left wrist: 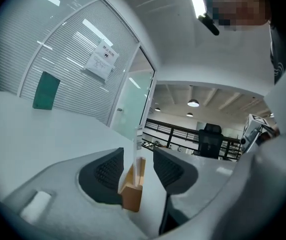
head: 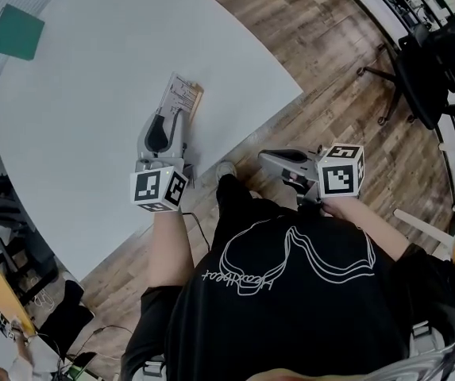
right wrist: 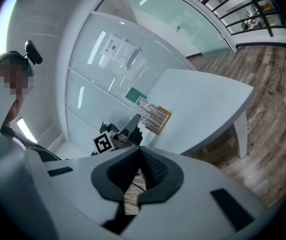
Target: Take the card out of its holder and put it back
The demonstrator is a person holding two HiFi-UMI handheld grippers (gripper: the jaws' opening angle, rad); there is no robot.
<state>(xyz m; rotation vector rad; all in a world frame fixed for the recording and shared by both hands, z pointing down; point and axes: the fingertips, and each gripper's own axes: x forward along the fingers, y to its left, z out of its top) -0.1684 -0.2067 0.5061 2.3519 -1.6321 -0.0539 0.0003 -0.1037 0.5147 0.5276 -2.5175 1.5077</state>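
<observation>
Jaws of the left gripper [left wrist: 138, 166] are standing apart, one pad on each side of the card [left wrist: 135, 143] without pressing on it, so the card is sitting free in the slot of its wooden holder [left wrist: 132, 193]. That spacing is fitting a release: judging from the task, the card is already back in place and the pads are giving it room so that a withdrawal is not dragging it out again. The gripper is lying nearly level and close to the white table [head: 84, 94], lined up with the card's plane, which is why its own camera is seeing the card edge-on as a thin, nearly upright strip. The card is standing on its lower edge, its long axis running along the holder and away from the person, and its printed face is turning toward the person's right, where the right gripper view is catching the lines of print. The right gripper [right wrist: 140, 165], jaws together and holding nothing, is hanging off the table's edge over the wooden floor [head: 330, 62], well clear of the work.
</observation>
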